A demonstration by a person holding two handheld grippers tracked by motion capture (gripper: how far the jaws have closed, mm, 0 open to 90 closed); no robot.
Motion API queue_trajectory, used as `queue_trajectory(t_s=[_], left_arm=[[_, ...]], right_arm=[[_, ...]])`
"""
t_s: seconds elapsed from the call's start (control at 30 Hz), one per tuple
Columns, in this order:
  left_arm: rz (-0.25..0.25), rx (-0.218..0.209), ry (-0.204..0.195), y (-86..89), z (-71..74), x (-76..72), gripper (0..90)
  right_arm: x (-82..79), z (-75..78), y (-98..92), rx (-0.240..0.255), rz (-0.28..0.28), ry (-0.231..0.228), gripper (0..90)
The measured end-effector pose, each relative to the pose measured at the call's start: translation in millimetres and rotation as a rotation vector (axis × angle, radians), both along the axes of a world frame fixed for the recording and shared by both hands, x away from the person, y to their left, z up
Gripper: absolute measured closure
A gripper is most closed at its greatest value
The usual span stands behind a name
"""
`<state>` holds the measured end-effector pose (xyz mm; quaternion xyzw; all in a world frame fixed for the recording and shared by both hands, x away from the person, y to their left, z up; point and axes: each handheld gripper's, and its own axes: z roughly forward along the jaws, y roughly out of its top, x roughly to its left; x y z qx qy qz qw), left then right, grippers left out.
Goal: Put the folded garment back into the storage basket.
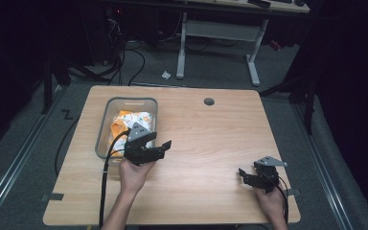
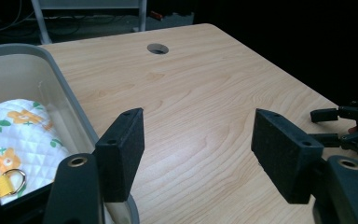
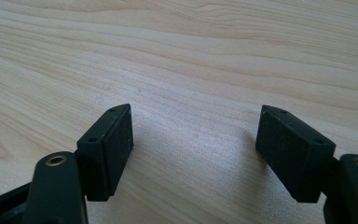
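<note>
A clear grey bin [image 1: 104, 125] stands on the left part of the wooden table [image 1: 211, 139]. In it lies a white quilted cloth with orange flowers [image 1: 133, 119], with a yellow strap and a metal ring [image 2: 10, 180]. My left gripper [image 1: 159, 141] hovers at the bin's near right corner, open, and nothing sits between its pads [image 2: 121, 149]. The bin's rim [image 2: 70, 93] lies just left of its left jaw. My right gripper [image 1: 243, 176] rests low near the table's front right, open over bare wood [image 3: 196, 144]. It also appears far off as the right gripper [image 2: 349, 126].
A round cable hole [image 1: 209, 101] sits near the table's far edge. Bare wood spreads between the two grippers. Beyond the table stand a white desk frame [image 1: 220, 33] and loose cables on the dark floor [image 1: 124, 57]. A black cable [image 1: 104, 182] trails from the left gripper.
</note>
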<state>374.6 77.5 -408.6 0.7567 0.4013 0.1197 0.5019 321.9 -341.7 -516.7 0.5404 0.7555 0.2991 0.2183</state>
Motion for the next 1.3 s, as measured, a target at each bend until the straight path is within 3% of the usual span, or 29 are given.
queue_trajectory(t_s=[1.3], left_arm=[[-0.096, 0.019, 0.043, -45.5, -26.6, -10.7, 35.1]], right_arm=[[-0.1, 0.0, 0.0, -0.001, 0.002, -0.001, 27.7]])
